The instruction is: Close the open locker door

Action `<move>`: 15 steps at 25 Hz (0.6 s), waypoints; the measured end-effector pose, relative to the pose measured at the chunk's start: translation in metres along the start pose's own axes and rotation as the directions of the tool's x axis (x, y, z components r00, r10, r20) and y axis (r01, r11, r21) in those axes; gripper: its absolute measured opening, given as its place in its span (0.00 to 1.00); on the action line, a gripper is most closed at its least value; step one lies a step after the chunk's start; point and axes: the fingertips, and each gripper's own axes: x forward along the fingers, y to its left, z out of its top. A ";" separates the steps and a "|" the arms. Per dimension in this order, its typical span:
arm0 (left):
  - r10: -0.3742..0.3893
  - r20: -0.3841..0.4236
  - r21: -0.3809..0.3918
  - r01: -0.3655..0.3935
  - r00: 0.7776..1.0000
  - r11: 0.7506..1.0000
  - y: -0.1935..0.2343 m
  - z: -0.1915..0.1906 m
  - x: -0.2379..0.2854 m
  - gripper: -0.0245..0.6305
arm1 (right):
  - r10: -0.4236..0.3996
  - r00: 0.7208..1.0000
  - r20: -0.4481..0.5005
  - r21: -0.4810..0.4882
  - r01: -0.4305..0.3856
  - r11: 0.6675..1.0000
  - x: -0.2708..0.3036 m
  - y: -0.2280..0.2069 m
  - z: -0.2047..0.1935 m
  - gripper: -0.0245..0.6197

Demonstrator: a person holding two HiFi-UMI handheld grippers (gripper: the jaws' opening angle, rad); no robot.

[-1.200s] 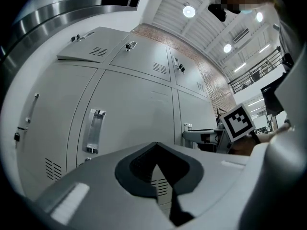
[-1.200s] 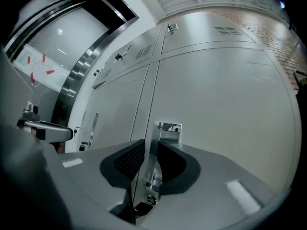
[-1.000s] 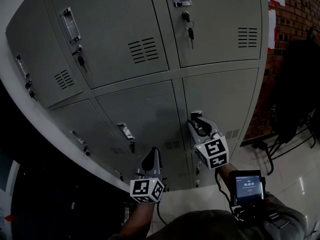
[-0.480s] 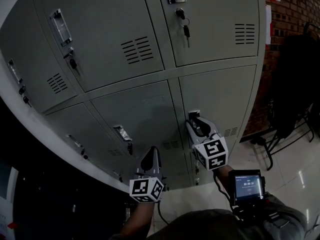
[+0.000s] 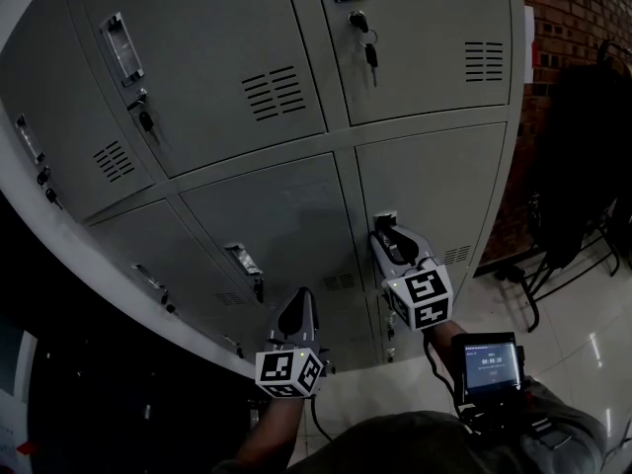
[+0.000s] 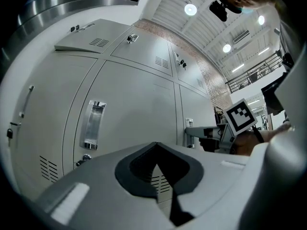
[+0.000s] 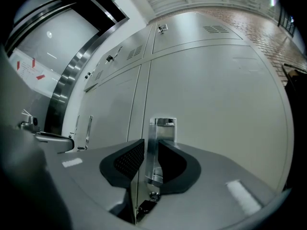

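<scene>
Left claw (image 5: 300, 301) closed, right claw (image 5: 386, 229) clamped

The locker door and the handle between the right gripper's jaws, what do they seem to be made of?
The locker door: probably sheet steel, painted matte grey; flat, evenly dull surface. The handle: apparently chromed or polished metal; bright mirror-like reflections.

Door handle (image 5: 386, 219) mostly hidden behind right claw (image 5: 390, 235); wrist screen (image 5: 492, 363) text unreadable.

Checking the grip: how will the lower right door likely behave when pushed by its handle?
The door looks like painted sheet metal, so probably stiff, swinging as one piece. Its handle, between the right gripper's jaws, looks polished, so perhaps slippery.
</scene>
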 end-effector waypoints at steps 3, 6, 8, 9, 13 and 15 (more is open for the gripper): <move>-0.001 -0.003 0.003 0.001 1.000 1.000 0.000 0.001 0.001 0.03 | 0.006 1.000 -0.006 -0.014 -0.006 1.000 0.000 0.001 0.000 0.19; -0.007 -0.003 0.002 0.007 1.000 1.000 -0.003 0.002 0.003 0.03 | 0.003 1.000 -0.011 -0.028 -0.004 1.000 -0.002 -0.001 0.001 0.19; -0.010 -0.003 0.003 0.010 1.000 1.000 -0.006 0.003 0.003 0.03 | 0.000 1.000 -0.010 -0.030 0.000 1.000 -0.005 -0.003 0.002 0.19; -0.010 -0.004 0.002 0.010 1.000 1.000 -0.007 0.003 0.004 0.03 | -0.003 1.000 -0.009 -0.029 0.003 1.000 -0.006 -0.004 0.003 0.19; -0.011 -0.009 -0.003 0.011 1.000 1.000 -0.015 0.003 0.004 0.03 | -0.013 1.000 -0.005 -0.027 0.012 1.000 -0.017 -0.009 0.006 0.19; -0.012 -0.008 -0.003 0.012 1.000 1.000 -0.021 0.004 0.005 0.03 | -0.013 1.000 -0.002 -0.028 0.013 1.000 -0.024 -0.011 0.007 0.18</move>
